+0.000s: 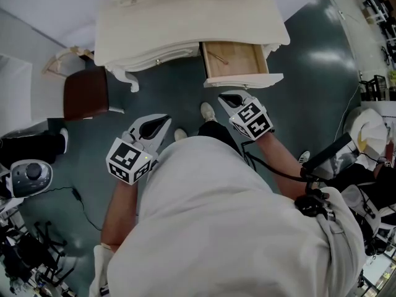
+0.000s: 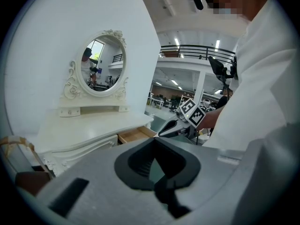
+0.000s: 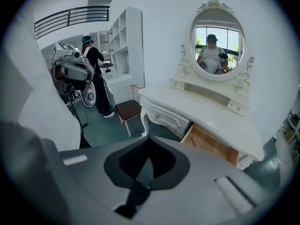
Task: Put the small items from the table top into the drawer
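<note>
Pressing together on nothing, the jaws of the left gripper [image 1: 162,121] and right gripper [image 1: 225,96] are held near the body. One thin item [image 1: 218,57] lies in the open drawer [image 1: 247,59] at far right. The table [image 1: 185,14] top looks bare, so it should be checked before any reach is made.
</note>
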`<state>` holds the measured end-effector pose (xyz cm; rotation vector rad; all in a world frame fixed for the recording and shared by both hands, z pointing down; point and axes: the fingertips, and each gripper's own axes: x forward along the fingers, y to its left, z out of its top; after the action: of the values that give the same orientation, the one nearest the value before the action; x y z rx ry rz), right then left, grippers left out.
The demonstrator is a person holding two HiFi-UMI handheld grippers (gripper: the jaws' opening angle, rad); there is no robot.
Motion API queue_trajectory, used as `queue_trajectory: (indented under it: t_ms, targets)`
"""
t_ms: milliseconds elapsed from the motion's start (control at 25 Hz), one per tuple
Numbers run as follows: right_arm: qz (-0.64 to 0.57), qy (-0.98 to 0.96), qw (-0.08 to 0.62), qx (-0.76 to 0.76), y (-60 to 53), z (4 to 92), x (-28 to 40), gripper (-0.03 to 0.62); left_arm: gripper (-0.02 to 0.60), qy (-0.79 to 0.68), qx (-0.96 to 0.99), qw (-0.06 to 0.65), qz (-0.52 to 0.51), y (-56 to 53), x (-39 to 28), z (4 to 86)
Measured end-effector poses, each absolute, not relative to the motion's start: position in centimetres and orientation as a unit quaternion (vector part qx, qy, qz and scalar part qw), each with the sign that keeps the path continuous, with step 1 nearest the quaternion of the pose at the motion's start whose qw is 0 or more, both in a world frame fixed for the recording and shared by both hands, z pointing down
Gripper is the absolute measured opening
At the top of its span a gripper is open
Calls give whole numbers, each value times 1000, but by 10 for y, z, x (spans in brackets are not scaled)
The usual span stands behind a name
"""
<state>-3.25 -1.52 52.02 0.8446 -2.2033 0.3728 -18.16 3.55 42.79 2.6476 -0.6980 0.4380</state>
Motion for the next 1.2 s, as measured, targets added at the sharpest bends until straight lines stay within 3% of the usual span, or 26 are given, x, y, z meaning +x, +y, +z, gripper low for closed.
queue_trajectory:
  t_ms: [1200]
  targets:
    - [141, -862, 375, 310, -32, 528, -28, 0, 2, -248, 934, 196, 165, 19, -170, 433]
